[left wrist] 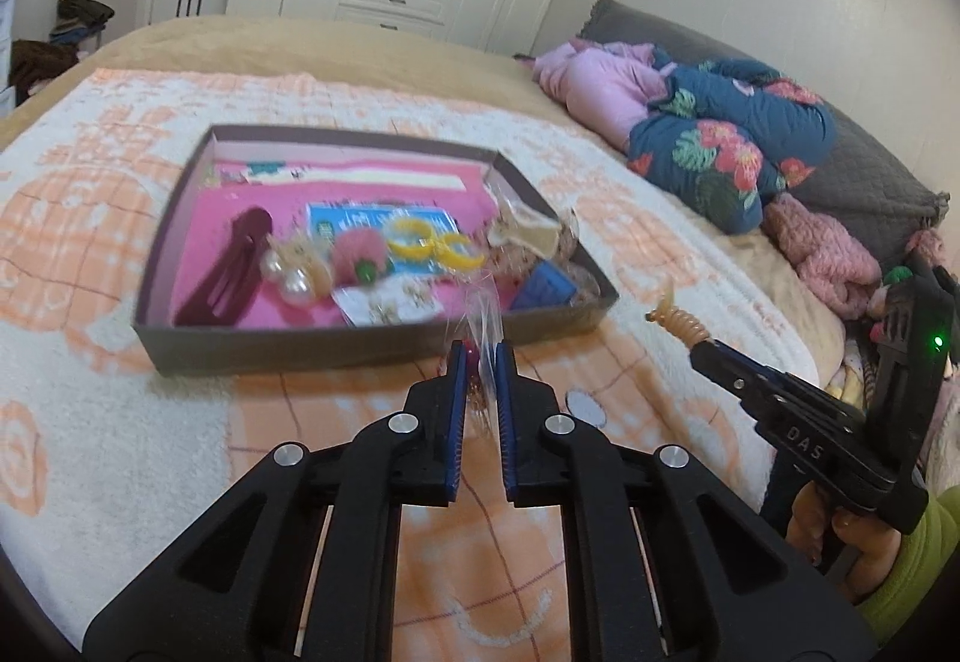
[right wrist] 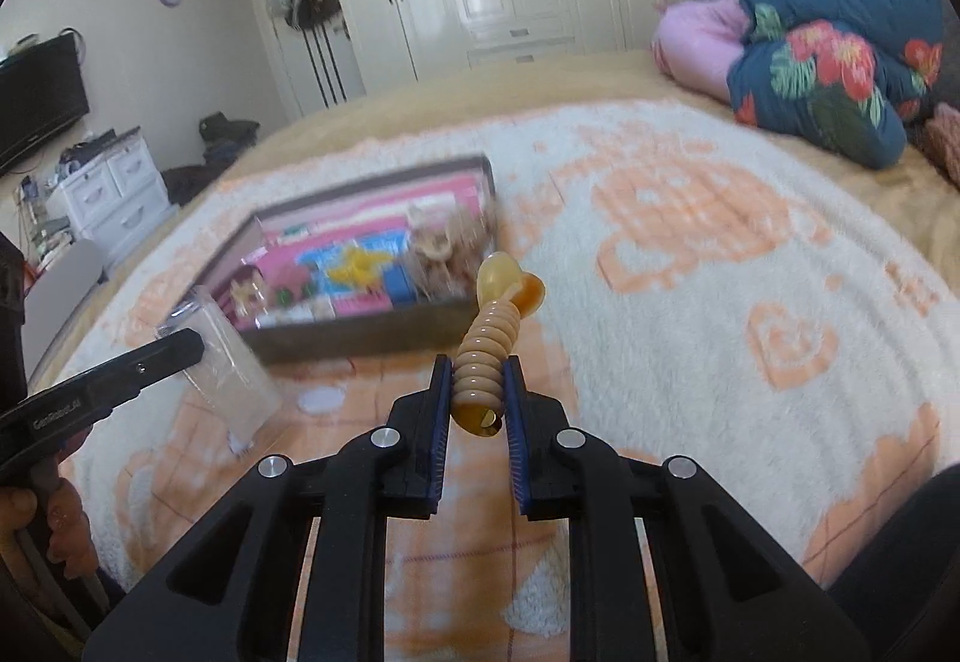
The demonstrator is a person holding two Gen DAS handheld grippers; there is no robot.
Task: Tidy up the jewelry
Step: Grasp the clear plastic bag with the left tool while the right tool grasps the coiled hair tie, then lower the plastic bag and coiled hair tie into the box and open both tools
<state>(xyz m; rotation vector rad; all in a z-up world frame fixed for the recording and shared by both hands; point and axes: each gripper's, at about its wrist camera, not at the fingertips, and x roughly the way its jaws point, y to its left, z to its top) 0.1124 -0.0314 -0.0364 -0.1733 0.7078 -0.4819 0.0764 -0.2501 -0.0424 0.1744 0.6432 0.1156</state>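
Clamped in the right gripper (right wrist: 478,392): a tan coiled hair tie (right wrist: 489,344), fingers pressed on both sides of the coil, long axis running up and away from the fingers toward the far side, a small bulb end at the top. Pinched in the left gripper (left wrist: 481,362): a small clear plastic bag (right wrist: 225,362), fingers nearly together on its thin film (something small and reddish seems to sit between the pads, too blurred to name). Both lifted clear of the bed (right wrist: 690,302), above its white-and-orange blanket. Just beyond the fingertips, slightly left of the right gripper and straight ahead of the left: a shallow grey box (left wrist: 372,344) with a pink lining. Inside, a dark red hair clip (left wrist: 231,272), pearl beads (left wrist: 288,275), a pink pompom (left wrist: 359,254), yellow rings (left wrist: 429,245). Judged from this: left hand nearer the box, its near wall the only thing to clear. Far right on the bed, a floral quilt (left wrist: 732,140), well apart and no hindrance. Small pale disc (right wrist: 321,398) on the blanket between the grippers.
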